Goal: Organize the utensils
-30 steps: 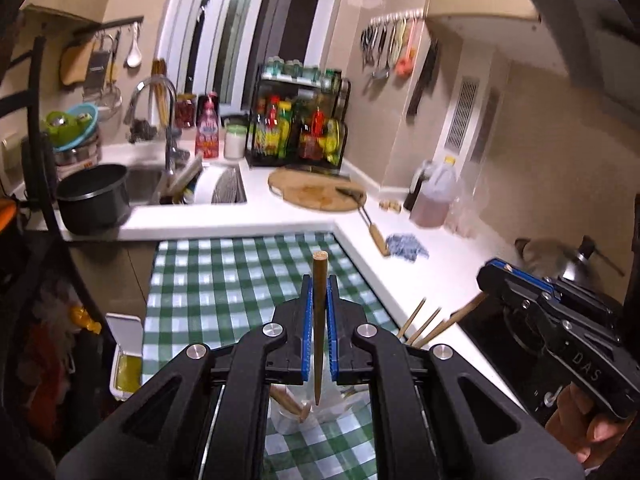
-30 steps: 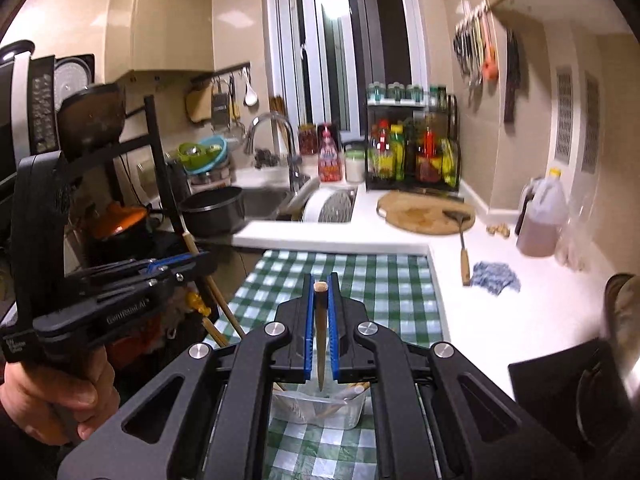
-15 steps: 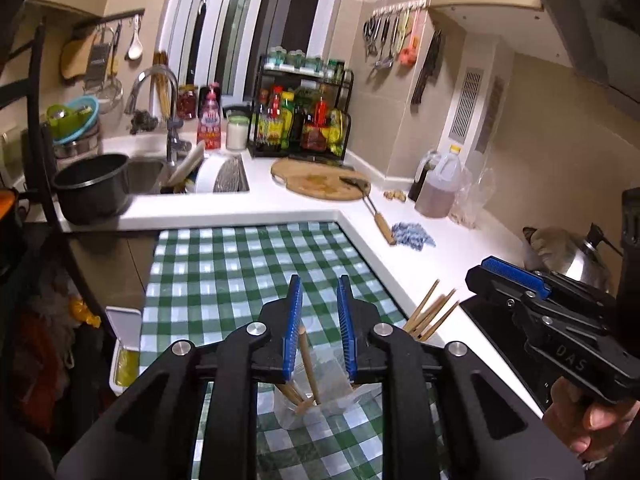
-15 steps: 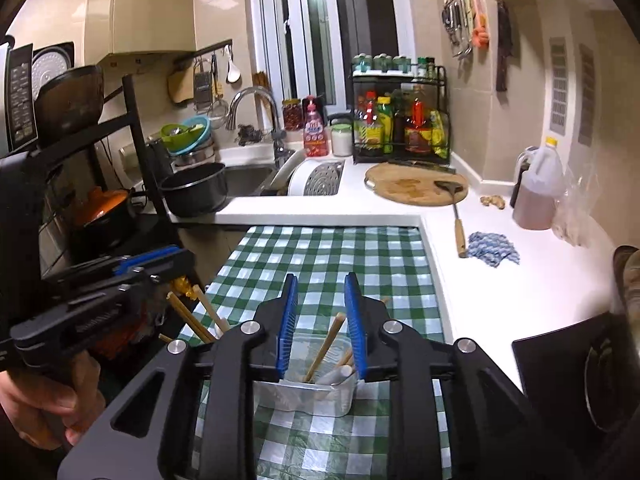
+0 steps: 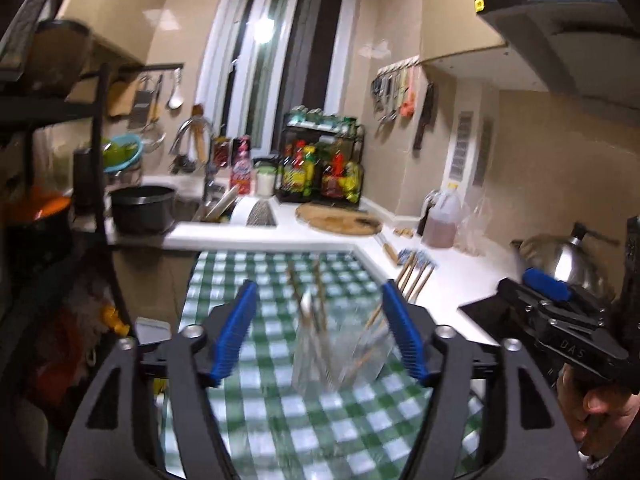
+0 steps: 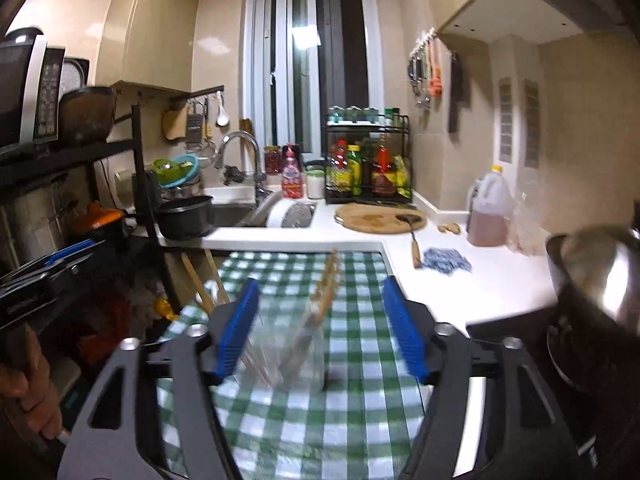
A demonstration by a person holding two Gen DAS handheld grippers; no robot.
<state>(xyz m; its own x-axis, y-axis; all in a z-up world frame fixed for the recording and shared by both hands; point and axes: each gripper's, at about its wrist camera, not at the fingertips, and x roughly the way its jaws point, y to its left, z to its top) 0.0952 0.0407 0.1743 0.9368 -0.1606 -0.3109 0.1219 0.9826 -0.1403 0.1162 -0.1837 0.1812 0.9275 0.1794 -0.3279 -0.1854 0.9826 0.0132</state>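
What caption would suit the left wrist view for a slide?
Left gripper with jaws open above a clear container of chopsticks on a green checked cloth.

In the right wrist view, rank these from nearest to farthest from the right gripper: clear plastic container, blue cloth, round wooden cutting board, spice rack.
1. Clear plastic container, between the open fingers of the right gripper.
2. Blue cloth, right, on the white counter.
3. Round wooden cutting board, farther back.
4. Black spice rack, against the window wall.
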